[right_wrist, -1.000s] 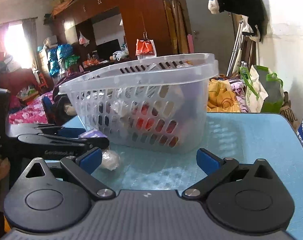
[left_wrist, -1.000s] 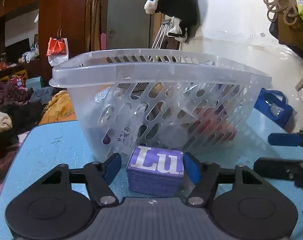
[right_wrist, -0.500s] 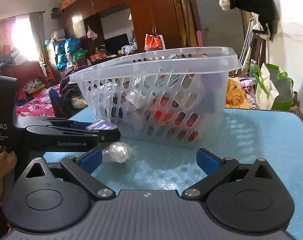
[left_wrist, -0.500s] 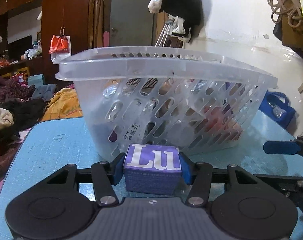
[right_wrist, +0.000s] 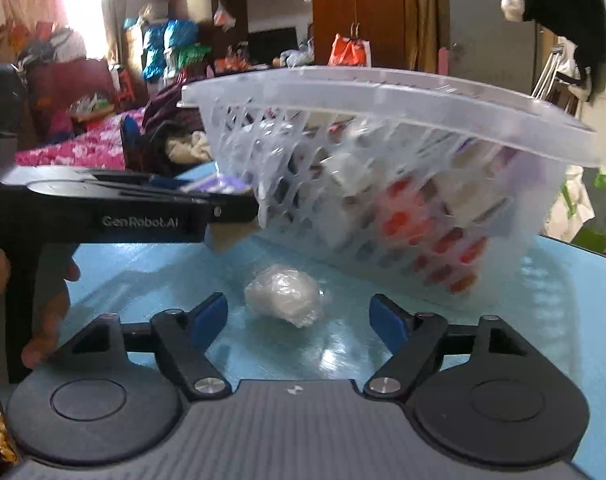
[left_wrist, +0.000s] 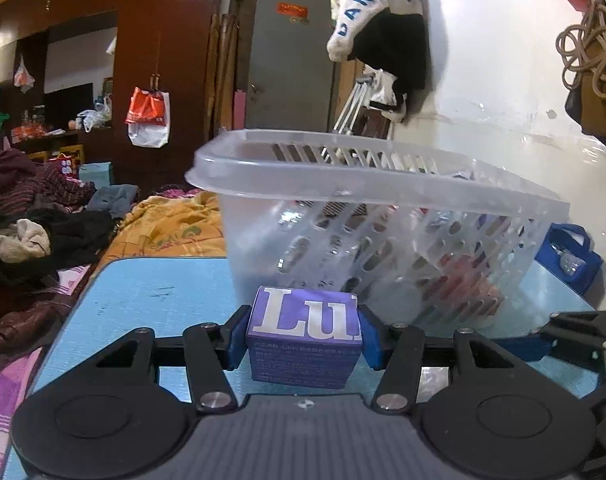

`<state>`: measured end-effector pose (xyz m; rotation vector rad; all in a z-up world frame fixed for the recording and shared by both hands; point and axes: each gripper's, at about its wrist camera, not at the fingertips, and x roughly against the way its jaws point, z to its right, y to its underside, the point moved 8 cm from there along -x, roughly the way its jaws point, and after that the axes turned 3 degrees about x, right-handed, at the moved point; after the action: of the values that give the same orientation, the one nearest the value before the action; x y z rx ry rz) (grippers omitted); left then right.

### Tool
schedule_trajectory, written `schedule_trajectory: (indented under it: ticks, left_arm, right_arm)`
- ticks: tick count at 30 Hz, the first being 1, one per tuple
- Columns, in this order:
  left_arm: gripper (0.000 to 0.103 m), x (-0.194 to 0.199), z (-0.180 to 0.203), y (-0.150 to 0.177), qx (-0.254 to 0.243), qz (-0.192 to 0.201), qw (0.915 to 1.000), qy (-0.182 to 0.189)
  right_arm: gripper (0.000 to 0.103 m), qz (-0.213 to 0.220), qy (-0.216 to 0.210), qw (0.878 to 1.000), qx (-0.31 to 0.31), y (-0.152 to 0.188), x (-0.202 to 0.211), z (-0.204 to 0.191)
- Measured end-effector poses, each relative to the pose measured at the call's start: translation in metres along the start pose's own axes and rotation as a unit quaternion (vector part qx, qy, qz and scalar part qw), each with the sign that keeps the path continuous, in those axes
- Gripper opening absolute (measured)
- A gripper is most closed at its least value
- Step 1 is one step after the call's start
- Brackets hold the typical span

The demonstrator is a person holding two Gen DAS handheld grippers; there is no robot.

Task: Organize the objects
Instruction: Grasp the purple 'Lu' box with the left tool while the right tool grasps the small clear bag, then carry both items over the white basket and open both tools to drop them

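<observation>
Left gripper (left_wrist: 305,338): both blue pads pressed flat on the sides of a purple box (left_wrist: 305,336), white letters "Lu" on its top face. Box clamped and held just in front of the basket (left_wrist: 383,184), near its lower wall; whether the box rests on the table (left_wrist: 151,288) or is lifted off it cannot be told.

Right gripper (right_wrist: 299,316): jaws closing, pads well apart. A small white bundle (right_wrist: 283,298) wrapped in clear film lies on the table between the pads, a little ahead of them; neither pad touches it.

Basket: clear plastic, slotted walls, wide rim, standing on the blue table toward its far edge. Holds mixed items seen through the slots: red and white packages, some foil; details blurred.

Right view also shows the left gripper from the side, at left, its tip close to the basket's near corner, the purple box visible at the tip. A hand (right_wrist: 47,300) grips its handle at the table's left edge.

Left view shows the right gripper's black arm at the right edge, low over the table.
</observation>
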<state>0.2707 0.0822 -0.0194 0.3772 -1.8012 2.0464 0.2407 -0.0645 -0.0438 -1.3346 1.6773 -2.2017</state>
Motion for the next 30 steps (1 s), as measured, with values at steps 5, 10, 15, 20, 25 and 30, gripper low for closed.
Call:
schedule_trajectory:
  ticks: [5,10,15,20,25,30]
  left_arm:
    - [0.058,-0.001,0.000,0.001,0.001,-0.001,1.0000,0.008]
    - [0.058,0.009,0.002,-0.001,-0.001,0.020,0.9996,0.019]
    - [0.058,0.034,0.008,-0.002,0.003,0.053,0.9977,0.043]
    - [0.058,0.076,0.020,-0.014,0.007,0.096,0.9926,0.074]
    - [0.058,0.091,0.039,-0.067,-0.001,0.112,0.9911,0.072]
    - [0.058,0.053,0.052,-0.127,-0.004,0.088,0.9954,0.039]
  right_arm:
    - [0.052,-0.004,0.010,1.000,0.021,0.001,-0.002,-0.007]
    - [0.049,0.049,0.035,0.998,0.013,0.000,0.024,0.001]
    - [0.049,0.091,0.038,0.995,0.001,0.004,0.062,0.012]
    - [0.049,0.139,0.017,0.990,-0.025,-0.006,0.107,0.014]
    - [0.049,0.180,0.042,0.983,-0.011,-0.061,0.124,0.023]
    - [0.049,0.150,0.099,0.984,0.002,-0.123,0.085,0.064]
